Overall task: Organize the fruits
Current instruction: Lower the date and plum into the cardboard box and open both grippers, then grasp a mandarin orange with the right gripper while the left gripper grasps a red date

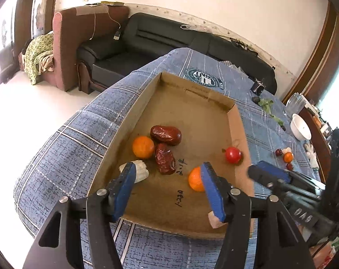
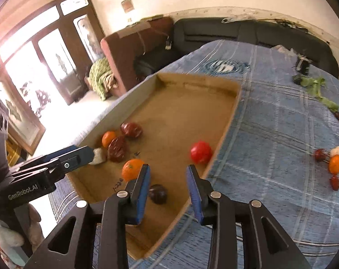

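Observation:
A shallow cardboard tray (image 1: 241,132) (image 2: 231,116) lies on a blue plaid cloth. In it are two oranges (image 1: 143,147) (image 1: 195,179), two wrinkled red dates (image 1: 166,135) (image 1: 165,158), a red tomato-like fruit (image 1: 233,154) (image 2: 200,152), a pale chunk (image 1: 141,168) and a dark round fruit (image 2: 157,193). My left gripper (image 1: 167,172) is open and empty above the tray's near end. My right gripper (image 2: 168,174) is open and empty just above the dark fruit. Each gripper shows in the other's view.
Loose fruits lie on the cloth to the right: a dark red one (image 2: 320,154), an orange (image 2: 335,163), a red one (image 2: 335,182). Green leaves (image 2: 319,89) and a white bowl (image 1: 300,126) are farther back. A black sofa (image 1: 160,42) stands behind the table.

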Demonstrator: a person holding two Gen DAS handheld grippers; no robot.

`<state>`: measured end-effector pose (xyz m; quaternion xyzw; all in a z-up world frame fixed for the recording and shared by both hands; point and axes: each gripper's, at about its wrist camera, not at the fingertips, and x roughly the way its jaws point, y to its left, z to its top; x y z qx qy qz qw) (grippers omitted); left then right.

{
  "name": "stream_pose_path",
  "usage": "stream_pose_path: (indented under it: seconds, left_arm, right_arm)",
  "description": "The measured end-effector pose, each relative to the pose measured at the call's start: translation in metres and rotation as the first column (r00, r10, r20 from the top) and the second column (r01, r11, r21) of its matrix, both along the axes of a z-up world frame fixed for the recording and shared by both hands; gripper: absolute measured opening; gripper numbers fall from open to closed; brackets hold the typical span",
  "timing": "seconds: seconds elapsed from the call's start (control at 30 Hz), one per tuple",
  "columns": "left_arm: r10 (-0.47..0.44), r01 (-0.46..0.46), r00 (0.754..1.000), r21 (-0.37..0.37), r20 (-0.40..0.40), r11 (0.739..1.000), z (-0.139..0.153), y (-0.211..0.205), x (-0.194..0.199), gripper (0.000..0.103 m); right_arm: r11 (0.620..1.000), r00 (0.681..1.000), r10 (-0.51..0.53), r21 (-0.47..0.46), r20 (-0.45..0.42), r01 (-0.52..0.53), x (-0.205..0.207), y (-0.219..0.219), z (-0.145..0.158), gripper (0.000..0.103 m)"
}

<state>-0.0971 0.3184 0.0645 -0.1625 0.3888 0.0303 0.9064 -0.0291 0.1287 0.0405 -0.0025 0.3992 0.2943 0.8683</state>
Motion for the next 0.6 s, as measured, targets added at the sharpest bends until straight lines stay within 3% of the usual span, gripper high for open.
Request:
stream_pose_path:
  seconds: [0.17, 0.33, 0.6]
  left_arm:
    - [-0.007, 0.007, 1.0, 0.005, 0.011, 1.0, 0.01, -0.008, -0.004, 0.06]
    - [-0.059, 0.059, 0.998, 0.005, 0.016, 0.998, 0.018, -0.032, -0.001, 0.061]
    - [-0.227, 0.227, 0.974, 0.033, 0.004, 0.973, 0.024, -0.107, 0.021, 0.061]
  right_arm:
    - [0.995, 0.995, -0.094, 0.033, 0.019, 0.093, -0.001, -0.052, 0.01, 0.052]
    - [0.979, 0.979, -0.202, 0.028, 0.001, 0.202, -0.007, -0.113, 0.003, 0.052]
    - [0.902, 0.901, -0.431, 0.015, -0.052, 0.432, -0.012, -0.234, -0.014, 0.051]
